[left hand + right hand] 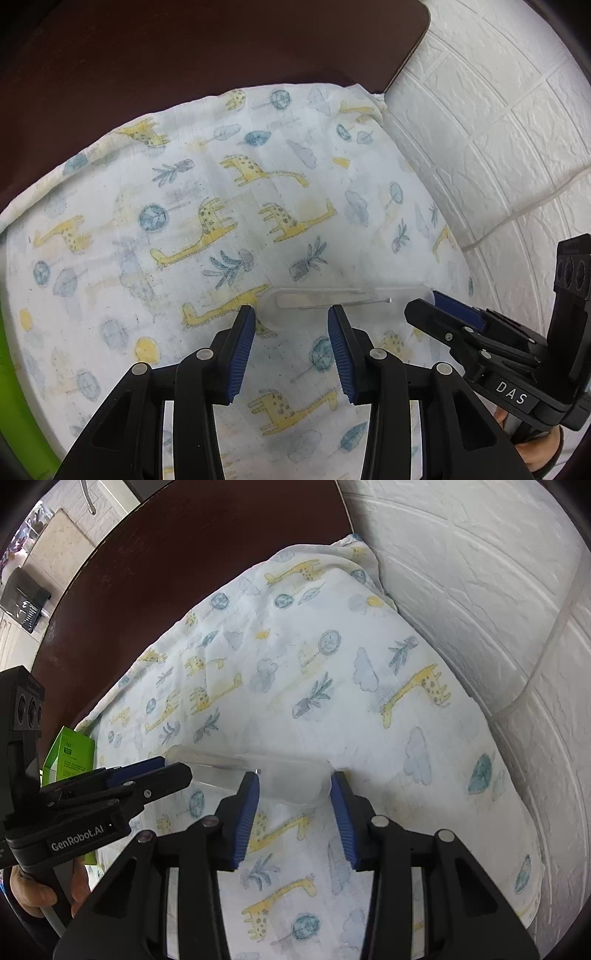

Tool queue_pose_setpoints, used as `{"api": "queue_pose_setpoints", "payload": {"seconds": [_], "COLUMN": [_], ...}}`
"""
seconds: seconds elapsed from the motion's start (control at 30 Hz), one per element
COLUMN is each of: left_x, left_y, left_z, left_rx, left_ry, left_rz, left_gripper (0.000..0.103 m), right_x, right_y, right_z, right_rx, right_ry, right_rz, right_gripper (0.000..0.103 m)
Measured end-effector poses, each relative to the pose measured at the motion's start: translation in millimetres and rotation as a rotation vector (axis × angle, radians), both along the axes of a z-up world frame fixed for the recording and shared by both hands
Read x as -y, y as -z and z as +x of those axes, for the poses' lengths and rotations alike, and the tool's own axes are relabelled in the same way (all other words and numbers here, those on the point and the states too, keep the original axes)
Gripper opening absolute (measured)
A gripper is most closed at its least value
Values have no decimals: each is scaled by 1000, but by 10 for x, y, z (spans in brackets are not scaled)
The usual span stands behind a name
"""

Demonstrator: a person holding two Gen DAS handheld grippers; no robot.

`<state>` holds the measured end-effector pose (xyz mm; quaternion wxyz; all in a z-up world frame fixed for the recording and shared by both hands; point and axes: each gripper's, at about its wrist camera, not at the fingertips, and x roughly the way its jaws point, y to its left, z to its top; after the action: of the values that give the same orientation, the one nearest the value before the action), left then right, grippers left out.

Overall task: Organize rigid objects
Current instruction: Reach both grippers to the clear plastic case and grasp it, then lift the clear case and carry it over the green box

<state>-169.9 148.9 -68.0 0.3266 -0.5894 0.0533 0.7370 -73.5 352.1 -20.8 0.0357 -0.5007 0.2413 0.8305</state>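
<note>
A clear plastic case (258,775) (tweezers inside) is clamped at opposite ends by the left hand-held gripper (173,766) and right hand-held gripper (293,775) on the giraffe-print cloth (314,664).

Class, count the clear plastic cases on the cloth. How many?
1. The clear case lies on the cloth, between the left gripper and the right gripper. More may lie outside the views.

White brick-pattern wall (498,110) beside a dark brown table (184,55).
</note>
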Motion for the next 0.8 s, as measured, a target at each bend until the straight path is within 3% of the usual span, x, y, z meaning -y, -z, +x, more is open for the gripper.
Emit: {"api": "queue_pose_setpoints", "payload": {"seconds": [0.2,0.43,0.8], "left_x": [-39,-55,129], "left_y": [11,-70,-390], "left_z": [-26,92,224], "left_rx": [12,-53,-158], "left_ry": [10,23,-18], "left_rz": [-9,-42,13], "left_gripper": [40,44,44], "right_x": [-62,86,239], "right_y": [0,-15,-337], "right_z": [2,-32,40], "right_rx": [2,1,-101], "right_ry": [24,13,-24], "right_rz": [13,77,130], "right_gripper": [41,40,40]}}
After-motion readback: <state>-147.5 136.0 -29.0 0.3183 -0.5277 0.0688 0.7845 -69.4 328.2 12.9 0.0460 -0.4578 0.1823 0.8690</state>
